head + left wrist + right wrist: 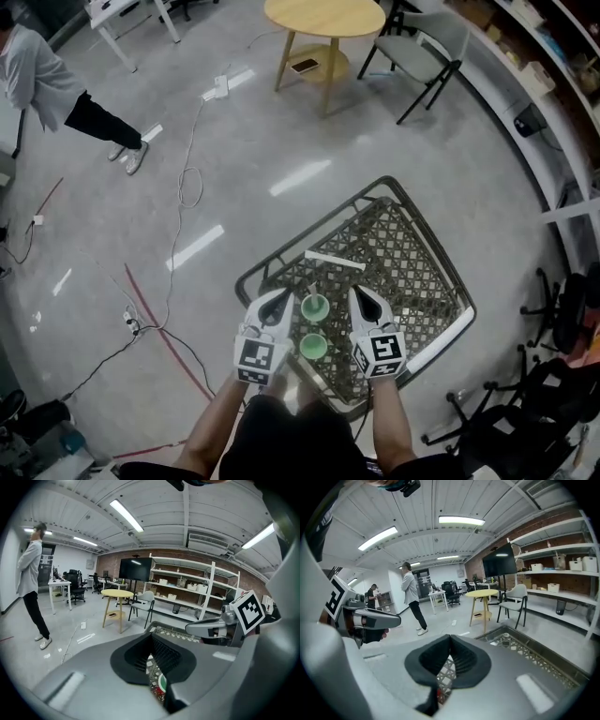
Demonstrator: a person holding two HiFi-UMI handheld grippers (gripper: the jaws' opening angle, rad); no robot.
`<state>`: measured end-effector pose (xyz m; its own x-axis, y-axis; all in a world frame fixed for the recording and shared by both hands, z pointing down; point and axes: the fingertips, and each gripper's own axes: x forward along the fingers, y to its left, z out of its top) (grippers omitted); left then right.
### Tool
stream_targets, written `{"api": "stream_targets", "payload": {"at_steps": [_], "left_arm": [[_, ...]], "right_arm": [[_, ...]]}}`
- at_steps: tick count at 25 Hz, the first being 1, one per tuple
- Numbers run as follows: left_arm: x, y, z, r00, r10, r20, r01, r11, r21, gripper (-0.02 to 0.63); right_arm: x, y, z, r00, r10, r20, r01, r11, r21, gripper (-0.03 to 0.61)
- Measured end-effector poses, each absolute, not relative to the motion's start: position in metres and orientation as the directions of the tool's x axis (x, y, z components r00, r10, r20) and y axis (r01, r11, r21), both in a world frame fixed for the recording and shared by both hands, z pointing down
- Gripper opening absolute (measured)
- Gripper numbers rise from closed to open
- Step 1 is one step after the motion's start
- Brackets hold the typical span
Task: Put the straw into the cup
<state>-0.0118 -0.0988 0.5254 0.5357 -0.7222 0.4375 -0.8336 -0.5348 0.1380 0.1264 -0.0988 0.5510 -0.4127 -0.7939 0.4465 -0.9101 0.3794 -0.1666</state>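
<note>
Nothing of the task looks done yet. The straw lies flat and alone on the mesh counter, just above centre in the head view, and neither gripper touches it. Below it stand two green cups: the upper cup is near the straw, and the lower cup sits just under that one, toward the bottom of the frame. Neither has a straw in it. The left gripper sits left of the cups and the right gripper right of them, both with their tips pointing up the frame toward the straw but short of it. In the left gripper view the fingers meet at their tips with nothing held. Only counter mesh and a sliver of a green cup show through the hollow beneath them. The right gripper view shows its fingers pressed together the same way, also empty. I judge the whole job is left: open one gripper, pick the straw off the mesh, tip it upright and lower it into a cup, perhaps with the other gripper steadying that cup.
</note>
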Motion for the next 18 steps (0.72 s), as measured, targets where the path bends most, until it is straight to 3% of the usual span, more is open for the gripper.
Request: {"api": "stream_targets", "payload": {"at_steps": [18], "left_arm": [[-0.031,-0.121,0.619,0.47,-0.716,0.516,-0.878,-0.436,0.196,0.006]], "right_arm": [[0.096,-0.138,0.643,-0.517,-0.669,0.534,-0.845,0.497,-0.196,0.003]]}}
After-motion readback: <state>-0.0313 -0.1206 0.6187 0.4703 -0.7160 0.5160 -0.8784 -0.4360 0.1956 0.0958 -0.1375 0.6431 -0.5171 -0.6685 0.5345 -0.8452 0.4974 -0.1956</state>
